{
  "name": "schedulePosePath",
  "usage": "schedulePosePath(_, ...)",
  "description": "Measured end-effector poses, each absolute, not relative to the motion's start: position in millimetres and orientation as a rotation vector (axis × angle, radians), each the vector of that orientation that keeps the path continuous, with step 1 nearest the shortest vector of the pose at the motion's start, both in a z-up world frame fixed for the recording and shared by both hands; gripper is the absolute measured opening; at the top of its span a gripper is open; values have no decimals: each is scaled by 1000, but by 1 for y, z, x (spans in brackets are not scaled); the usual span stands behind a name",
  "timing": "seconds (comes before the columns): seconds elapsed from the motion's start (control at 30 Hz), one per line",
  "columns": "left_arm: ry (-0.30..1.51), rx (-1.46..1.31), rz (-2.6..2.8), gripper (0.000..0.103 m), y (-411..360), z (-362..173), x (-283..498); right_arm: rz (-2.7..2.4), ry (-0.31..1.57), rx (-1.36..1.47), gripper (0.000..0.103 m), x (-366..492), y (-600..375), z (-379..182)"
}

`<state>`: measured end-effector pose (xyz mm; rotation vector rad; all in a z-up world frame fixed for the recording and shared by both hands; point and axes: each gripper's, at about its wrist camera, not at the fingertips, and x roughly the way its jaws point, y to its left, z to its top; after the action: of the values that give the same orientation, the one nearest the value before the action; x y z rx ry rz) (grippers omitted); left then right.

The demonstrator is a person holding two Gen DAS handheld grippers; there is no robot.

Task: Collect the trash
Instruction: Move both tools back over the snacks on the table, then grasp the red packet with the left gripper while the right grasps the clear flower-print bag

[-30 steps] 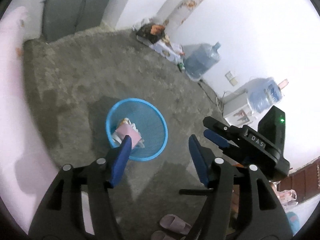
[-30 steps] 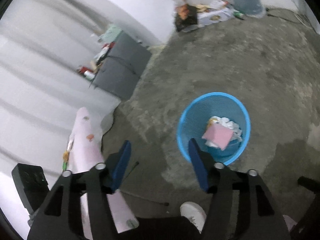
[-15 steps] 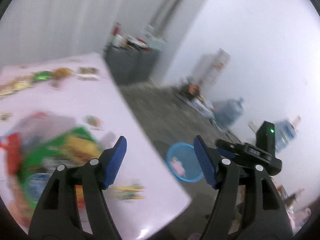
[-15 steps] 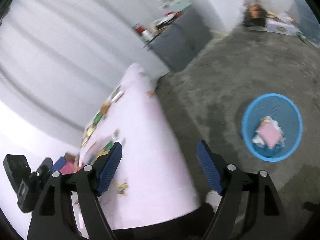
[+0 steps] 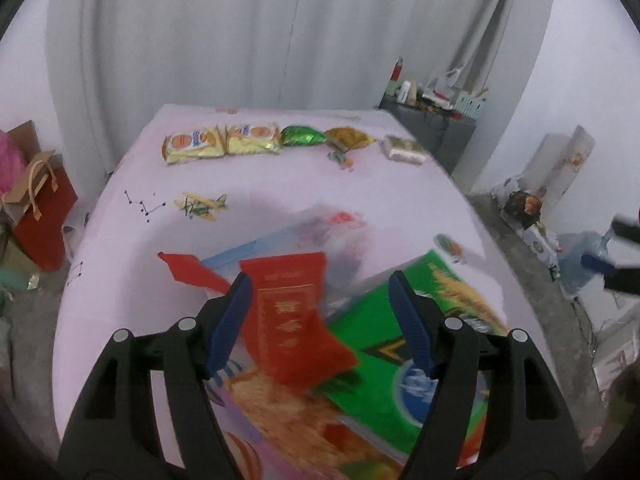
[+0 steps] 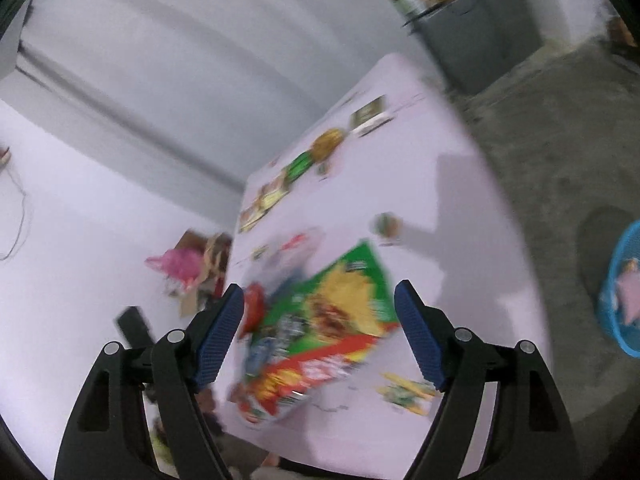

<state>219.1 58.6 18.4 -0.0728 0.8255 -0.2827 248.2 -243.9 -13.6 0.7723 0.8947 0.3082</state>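
A pink-clothed table (image 5: 400, 200) carries trash. In the left wrist view a red packet (image 5: 290, 312) lies on a green bag (image 5: 400, 344), with other flat wrappers around. My left gripper (image 5: 320, 320) is open and empty, hovering over the red packet. In the right wrist view, which is blurred, my right gripper (image 6: 318, 336) is open and empty above the green bag (image 6: 332, 308). The blue trash basket (image 6: 620, 292) stands on the floor at the right edge with paper inside.
Snack packs (image 5: 220, 142), a green wrapper (image 5: 302, 136) and a white pack (image 5: 404, 150) line the table's far edge. A red gift bag (image 5: 40, 216) stands left of the table. A grey cabinet (image 5: 432, 120) and water jug (image 5: 580, 264) are on the right.
Both grippers have swung away from the blue basket on the floor and up to the table. They now face the wrappers, both still open and empty.
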Motion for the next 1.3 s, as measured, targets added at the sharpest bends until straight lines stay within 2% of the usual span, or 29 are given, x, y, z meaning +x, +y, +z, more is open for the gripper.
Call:
schedulePosePath(0.23,891,-87,-312,66,66,-17,236,378,1073,869,76,323,-195,-32)
schedulePosePath(0.6,934,-142,-298,66,81,-32,243,324,1325,987,76,397,-145,-92)
schedulePosePath(0.67,932,-144,-295,63,82,-32,243,312,1347,990,76,404,-139,-101)
schedulePosePath(0.83,934,-158,-280,48,86,-31,244,291,1394,1022,76,417,-131,-122)
schedulePosePath(1.03,927,-188,-288,38,92,-31,243,265,1406,1031,75,424,-126,-137)
schedulePosePath(1.13,914,-201,-295,33,94,-31,242,267,1399,1050,69,424,-130,-141)
schedulePosePath(1.3,902,-211,-307,27,96,-30,240,255,1379,1099,51,422,-140,-147)
